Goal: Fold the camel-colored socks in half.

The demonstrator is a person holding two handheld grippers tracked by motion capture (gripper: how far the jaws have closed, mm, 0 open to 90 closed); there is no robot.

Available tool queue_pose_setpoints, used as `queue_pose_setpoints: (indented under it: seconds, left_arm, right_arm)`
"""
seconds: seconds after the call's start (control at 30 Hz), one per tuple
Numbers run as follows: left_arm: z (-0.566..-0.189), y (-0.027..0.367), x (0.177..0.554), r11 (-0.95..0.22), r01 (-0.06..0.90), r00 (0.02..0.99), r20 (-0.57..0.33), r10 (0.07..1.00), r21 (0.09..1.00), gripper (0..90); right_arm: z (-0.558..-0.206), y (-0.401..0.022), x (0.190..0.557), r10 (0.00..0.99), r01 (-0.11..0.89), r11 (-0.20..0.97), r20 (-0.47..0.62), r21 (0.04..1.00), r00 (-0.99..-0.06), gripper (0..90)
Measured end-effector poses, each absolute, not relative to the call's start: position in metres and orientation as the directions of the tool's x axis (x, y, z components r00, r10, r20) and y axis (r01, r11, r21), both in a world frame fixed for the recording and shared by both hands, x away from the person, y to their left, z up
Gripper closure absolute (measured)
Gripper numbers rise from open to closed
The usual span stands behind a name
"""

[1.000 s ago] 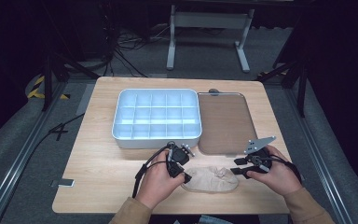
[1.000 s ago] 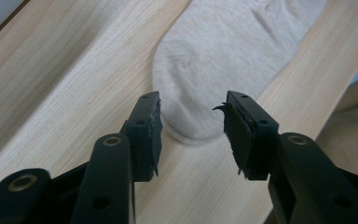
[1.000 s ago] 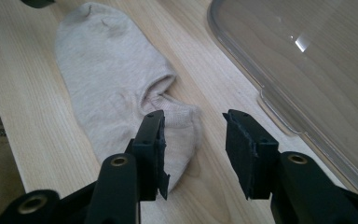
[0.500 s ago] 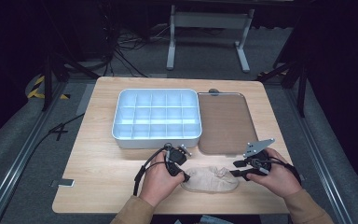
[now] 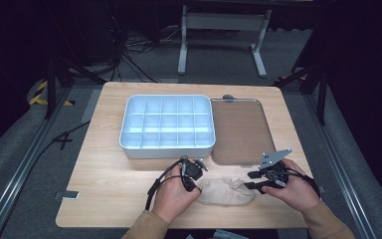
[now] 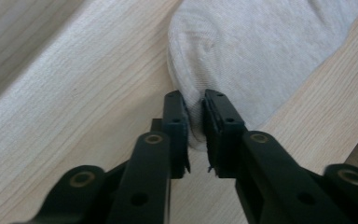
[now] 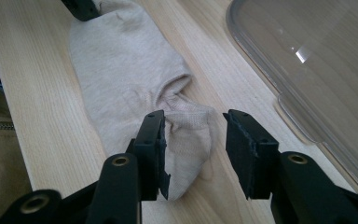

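Note:
A beige sock point(image 5: 227, 191) lies flat near the table's front edge, between my two hands. At its left end my left gripper point(image 5: 197, 183) has just been closing. In the left gripper view its jaws point(image 6: 195, 126) pinch a fold of the sock point(image 6: 261, 51) between the pads. My right gripper point(image 5: 250, 180) is at the right end. In the right gripper view it point(image 7: 193, 149) stands open, and the cuff end of the sock point(image 7: 130, 84) lies between its jaws. The right pad is apart from the fabric.
A white tray point(image 5: 166, 124) with several compartments stands behind the sock at the table's middle. A clear flat lid point(image 5: 238, 129) lies to its right, and its corner point(image 7: 307, 70) is close to the right gripper. The table's front edge is just behind my hands.
The left gripper's jaws have closed on the sock's left end. Both hands have stayed nearly where they were, and the sock has not shifted.

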State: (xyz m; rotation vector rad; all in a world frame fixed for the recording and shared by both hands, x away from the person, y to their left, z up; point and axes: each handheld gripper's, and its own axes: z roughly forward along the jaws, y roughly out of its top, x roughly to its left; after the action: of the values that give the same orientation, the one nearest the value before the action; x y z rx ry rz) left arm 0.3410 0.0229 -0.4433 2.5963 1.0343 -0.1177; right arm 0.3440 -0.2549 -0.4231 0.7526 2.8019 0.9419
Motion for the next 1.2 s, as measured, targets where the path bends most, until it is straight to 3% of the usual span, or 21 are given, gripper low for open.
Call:
queue_pose_setpoints:
  seconds: [0.1, 0.2, 0.23, 0.33, 0.7, 1.2]
  left_arm:
    - [-0.442, 0.022, 0.34, -0.673, 0.684, 0.728, -0.196, 0.657, 0.283, 84.6]
    - [-0.44, 0.024, 0.34, -0.678, 0.681, 0.731, -0.198, 0.653, 0.276, 84.5]
    - [-0.438, 0.025, 0.34, -0.679, 0.677, 0.734, -0.19, 0.653, 0.284, 84.5]
    - [-0.434, 0.028, 0.34, -0.681, 0.675, 0.736, -0.194, 0.649, 0.282, 84.5]
    - [-0.423, 0.032, 0.335, -0.677, 0.676, 0.736, -0.203, 0.646, 0.292, 84.1]
    - [-0.413, 0.034, 0.332, -0.677, 0.668, 0.743, -0.219, 0.632, 0.309, 84.2]
  right_arm:
    - [-0.424, -0.253, 0.343, 0.473, 0.422, 0.693, 0.073, 0.584, -0.878, 59.1]
    - [-0.425, -0.25, 0.342, 0.46, 0.414, 0.704, 0.073, 0.577, -0.885, 66.9]
    - [-0.424, -0.249, 0.34, 0.452, 0.398, 0.712, 0.055, 0.578, -0.89, 79.9]
    - [-0.424, -0.244, 0.337, 0.44, 0.374, 0.706, 0.042, 0.601, -0.897, 88.7]
    - [-0.443, -0.205, 0.324, 0.387, 0.341, 0.641, 0.093, 0.688, -0.917, 89.4]
    - [-0.465, -0.188, 0.325, 0.371, 0.331, 0.688, 0.078, 0.646, -0.925, 88.9]
